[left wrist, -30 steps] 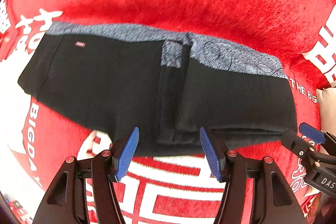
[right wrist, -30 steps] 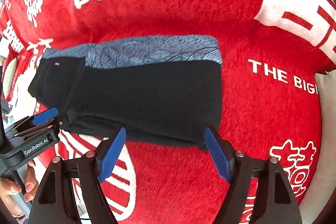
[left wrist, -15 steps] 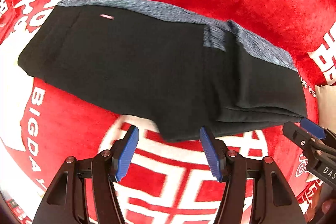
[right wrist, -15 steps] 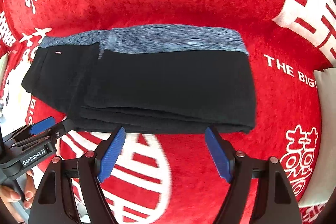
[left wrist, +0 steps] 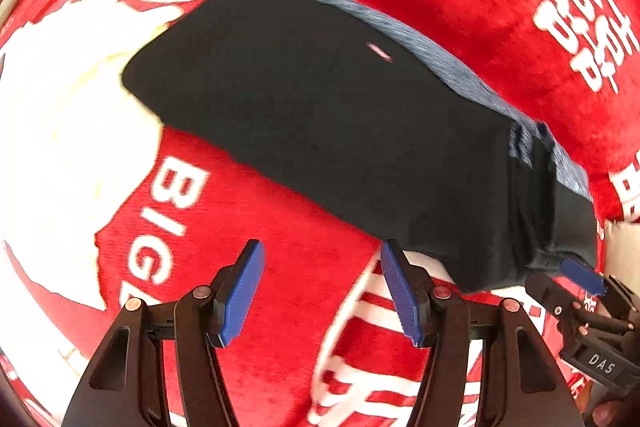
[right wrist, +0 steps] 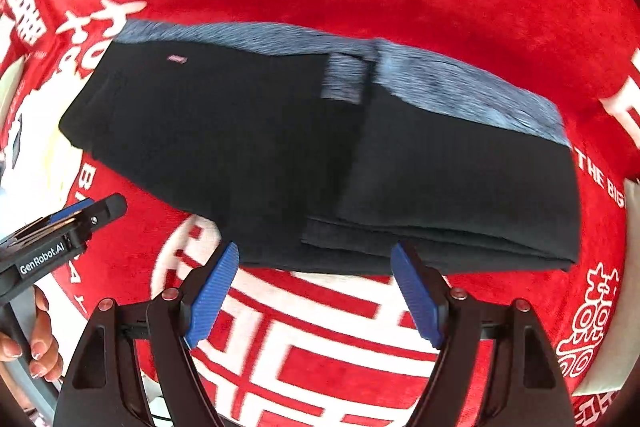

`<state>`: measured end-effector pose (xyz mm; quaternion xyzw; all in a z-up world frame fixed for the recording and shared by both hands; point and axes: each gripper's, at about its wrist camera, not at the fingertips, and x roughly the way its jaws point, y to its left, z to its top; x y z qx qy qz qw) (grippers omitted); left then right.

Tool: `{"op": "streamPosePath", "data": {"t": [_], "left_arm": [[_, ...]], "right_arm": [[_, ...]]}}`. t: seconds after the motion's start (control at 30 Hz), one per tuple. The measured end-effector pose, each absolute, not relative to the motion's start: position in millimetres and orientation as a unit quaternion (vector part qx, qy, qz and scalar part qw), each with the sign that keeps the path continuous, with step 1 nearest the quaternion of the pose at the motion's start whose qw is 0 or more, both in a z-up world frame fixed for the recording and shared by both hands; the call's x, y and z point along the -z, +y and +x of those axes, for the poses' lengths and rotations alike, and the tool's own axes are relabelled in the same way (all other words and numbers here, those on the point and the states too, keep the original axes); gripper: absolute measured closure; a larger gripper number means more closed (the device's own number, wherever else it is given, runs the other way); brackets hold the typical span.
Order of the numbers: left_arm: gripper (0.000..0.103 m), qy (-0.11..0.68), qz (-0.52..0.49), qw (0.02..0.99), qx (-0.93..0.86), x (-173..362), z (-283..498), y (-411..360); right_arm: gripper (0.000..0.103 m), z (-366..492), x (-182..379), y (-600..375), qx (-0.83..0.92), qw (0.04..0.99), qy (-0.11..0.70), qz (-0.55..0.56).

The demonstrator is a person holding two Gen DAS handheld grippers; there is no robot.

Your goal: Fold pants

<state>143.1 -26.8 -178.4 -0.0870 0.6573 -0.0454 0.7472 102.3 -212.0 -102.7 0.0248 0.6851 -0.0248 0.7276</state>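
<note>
Black pants with a blue-grey waistband lie folded into a flat rectangle on the red cloth; they also show in the right wrist view. A folded layer sits on top at the right end. My left gripper is open and empty, just in front of the pants' near edge. My right gripper is open and empty, at the near edge of the pants. Each gripper shows in the other's view: the right one and the left one, both near the pants' ends.
A red cloth with white characters and lettering covers the surface. A pale cushion edge shows at the far right. A hand holds the left gripper's handle.
Both grippers have swung leftward along the pants' near edge and pulled back slightly. The pants lie unmoved. Both stay open.
</note>
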Motion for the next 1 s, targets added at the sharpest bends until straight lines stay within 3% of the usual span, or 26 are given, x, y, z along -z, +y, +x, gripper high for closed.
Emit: {"op": "streamPosePath", "data": {"t": [0.43,0.8,0.9,1.0], "left_arm": [[0.041,0.648,-0.224,0.727,0.025,203.8,159.4,35.6],[0.041,0.613,-0.298,0.731,0.042,212.8,186.0,39.6],[0.034,0.6,-0.323,0.73,0.05,217.2,189.1,42.9],[0.033,0.58,-0.354,0.731,0.056,218.4,187.5,48.6]], "right_arm": [[0.022,115.9,106.6,-192.8,0.024,0.732,0.679,-0.044],[0.019,113.7,132.3,-218.0,0.025,0.723,0.69,-0.037],[0.019,116.5,134.1,-218.3,0.023,0.725,0.688,-0.03],[0.018,117.7,134.3,-223.8,0.023,0.728,0.685,-0.014]]}}
